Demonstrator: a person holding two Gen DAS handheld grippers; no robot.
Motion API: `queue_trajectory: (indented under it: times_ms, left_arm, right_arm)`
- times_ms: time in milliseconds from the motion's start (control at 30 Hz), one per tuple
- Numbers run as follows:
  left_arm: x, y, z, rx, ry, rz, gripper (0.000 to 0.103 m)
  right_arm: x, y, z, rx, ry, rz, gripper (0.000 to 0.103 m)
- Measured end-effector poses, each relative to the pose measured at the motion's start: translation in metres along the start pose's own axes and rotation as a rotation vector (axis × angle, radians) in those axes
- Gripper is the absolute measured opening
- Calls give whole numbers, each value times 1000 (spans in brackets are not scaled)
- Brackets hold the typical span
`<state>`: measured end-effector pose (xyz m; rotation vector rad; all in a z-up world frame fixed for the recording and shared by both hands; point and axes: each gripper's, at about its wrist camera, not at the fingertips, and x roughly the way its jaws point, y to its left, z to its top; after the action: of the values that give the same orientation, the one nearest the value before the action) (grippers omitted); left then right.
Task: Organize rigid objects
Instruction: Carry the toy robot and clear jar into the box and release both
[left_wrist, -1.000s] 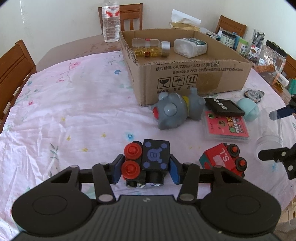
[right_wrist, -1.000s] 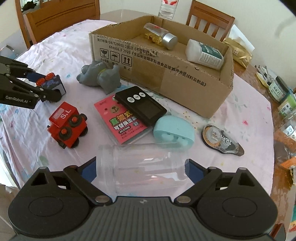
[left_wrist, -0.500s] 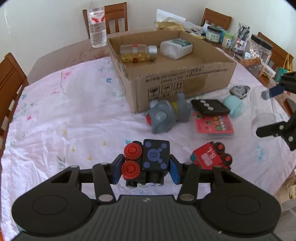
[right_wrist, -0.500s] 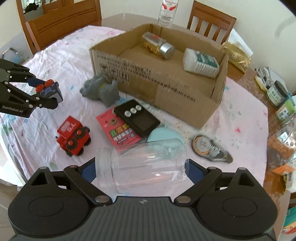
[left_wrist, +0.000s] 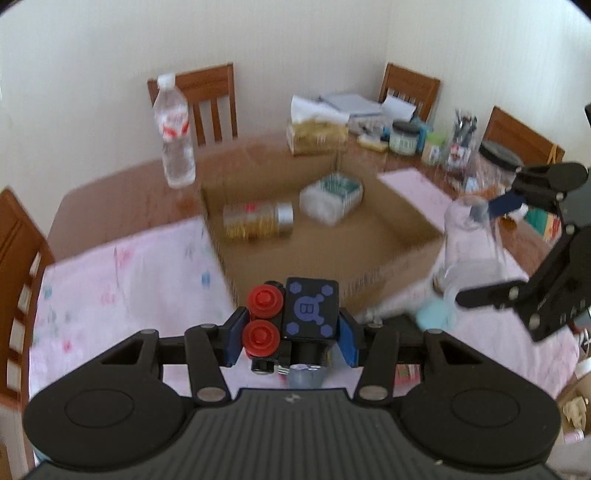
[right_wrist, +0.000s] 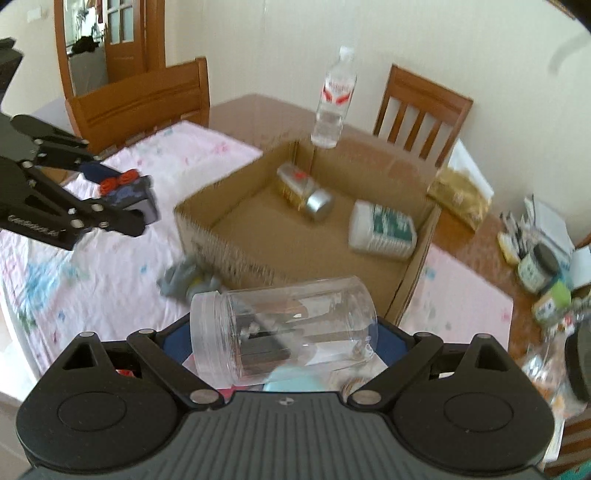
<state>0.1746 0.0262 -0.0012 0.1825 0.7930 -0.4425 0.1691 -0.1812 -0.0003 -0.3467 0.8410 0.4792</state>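
My left gripper (left_wrist: 291, 330) is shut on a black toy train with red wheels (left_wrist: 295, 317) and holds it in the air in front of the open cardboard box (left_wrist: 402, 221). The train also shows in the right wrist view (right_wrist: 127, 192). My right gripper (right_wrist: 284, 332) is shut on a clear plastic jar (right_wrist: 284, 328), held sideways above the box's near right corner (right_wrist: 410, 280); it shows in the left view (left_wrist: 469, 251). In the box lie a gold-filled bottle (right_wrist: 304, 194) and a white bottle (right_wrist: 384, 230).
A grey plush toy (right_wrist: 184, 280) lies by the box's near wall. A water bottle (left_wrist: 175, 140) stands behind the box. A tissue pack (left_wrist: 317, 129) and several jars (left_wrist: 404, 138) crowd the far right of the table. Wooden chairs (right_wrist: 421, 110) ring it.
Both grippers have risen and moved toward the box with their loads. The red train, calculator and card have dropped below the views.
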Motion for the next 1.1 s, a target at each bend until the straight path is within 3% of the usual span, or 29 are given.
queue_trajectory:
  times_ms: [200,500,567,600,633,833,1100]
  left_arm:
    - [41,3,31,-2,-8,16,49]
    - [86,10,42,-42,21,48,50]
    - [88,11,42,-65,13,68,72]
    - [87,11,42,-77,4,82,93]
    - [83,12,41,-84,-17,103,100]
    - [62,13,32,-103,-42,129,100]
    - [33,9,-1,-138,0,211,100]
  right_arm:
    - [10,-12,19,-6,-26,-6,98]
    - [25,-29,29,28,-20,-4,98]
    - [26,-31,30,29,-21,-2,98]
    - [27,-32,32,30,-23,0,98]
    - [28,-33,32,30,-24,-1,98]
    - [33,-39,37,38,-27,-3,98]
    - [52,-48,42,90,0,-19,98]
